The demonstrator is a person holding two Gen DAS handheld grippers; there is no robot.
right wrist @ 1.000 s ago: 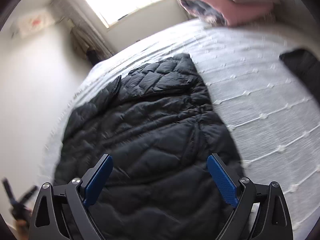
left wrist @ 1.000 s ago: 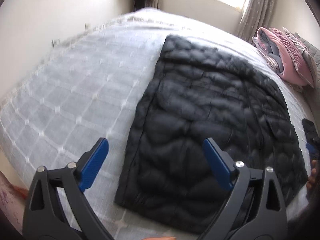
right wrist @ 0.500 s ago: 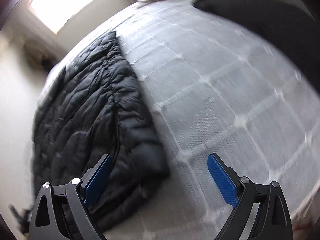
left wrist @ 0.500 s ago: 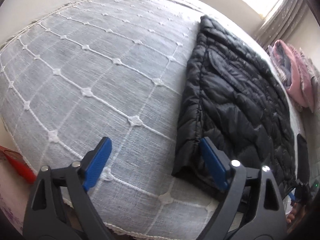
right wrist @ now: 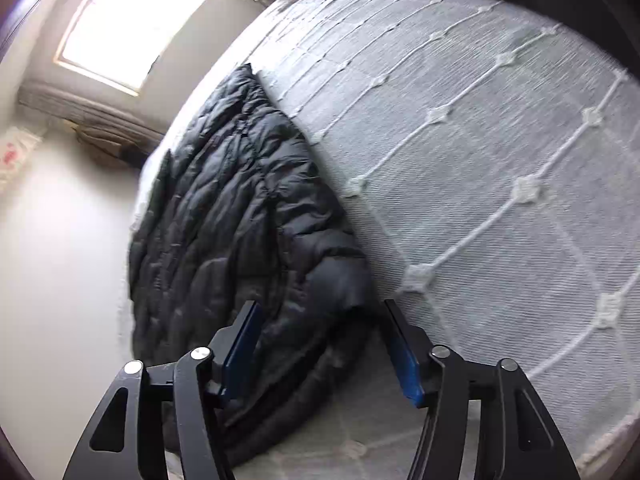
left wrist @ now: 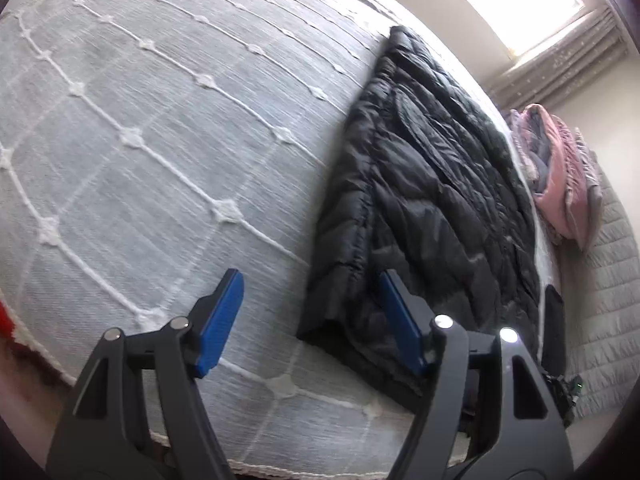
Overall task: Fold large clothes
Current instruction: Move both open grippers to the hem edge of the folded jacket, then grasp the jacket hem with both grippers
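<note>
I see a black quilted puffer jacket (left wrist: 432, 200) lying flat on a bed, its long axis running away from me toward the window (left wrist: 516, 0) at the far end of the room. Its near short edge sits close to the near edge of the mattress, and its far end narrows toward the window wall.

From the left wrist camera, my left gripper (left wrist: 310, 316) is low over the bed, its blue-padded fingers (left wrist: 222, 318) spread wide and holding nothing. The jacket's near left corner lies between them; the right finger is over the jacket and the left finger is over bare cover. I cannot tell whether either finger touches the fabric.

From the right wrist camera, my right gripper (right wrist: 324, 344) is likewise low and tilted, fingers (right wrist: 404, 360) apart and empty, straddling the jacket's (right wrist: 232, 216) near right corner, where the padding bunches into a rounded fold. The left finger is over the jacket, the right over the cover beside it.

The bed is covered by a pale grey bedspread (left wrist: 140, 132) with a raised white diamond grid and small tufts at the crossings. A small dark item (left wrist: 554, 320) lies on the bed to the right of the jacket. Further off, on the right side, a pile of pink and grey bedding (left wrist: 560, 176) rests on the bed. Beyond it stand pale walls, a bright window and grey curtains (left wrist: 560, 68).
</note>
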